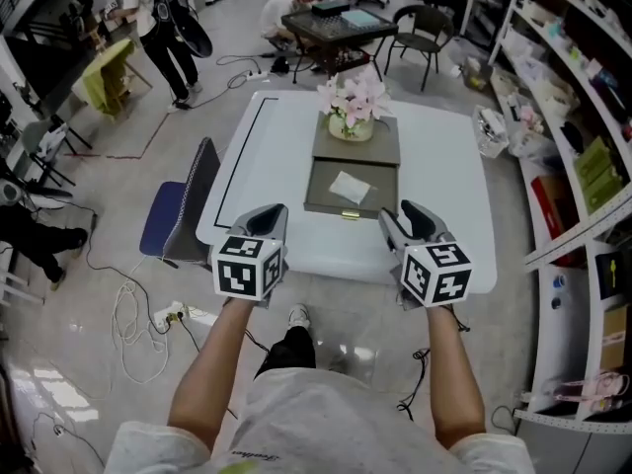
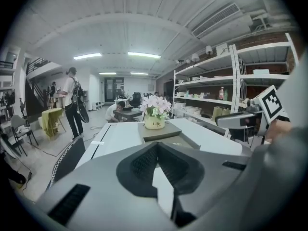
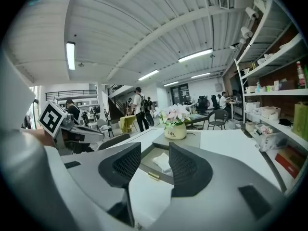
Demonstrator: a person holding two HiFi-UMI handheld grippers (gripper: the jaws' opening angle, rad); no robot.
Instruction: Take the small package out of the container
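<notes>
Small white package (image 1: 349, 187) lies in the open grey box (image 1: 376, 199); the right gripper (image 1: 403, 211), fingers wide and empty (left gripper (image 1: 267, 212) shut, empty), should straddle it squarely.

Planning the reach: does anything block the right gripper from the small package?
Nothing visible does. The small package lies uncovered in the open container, behind only its low near wall; the right gripper is empty.

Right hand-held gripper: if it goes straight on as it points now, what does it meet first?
Probably the container's open drawer, at its front edge by the brass latch; the small package lies just beyond. Depth is unclear: the table might come first.
</notes>
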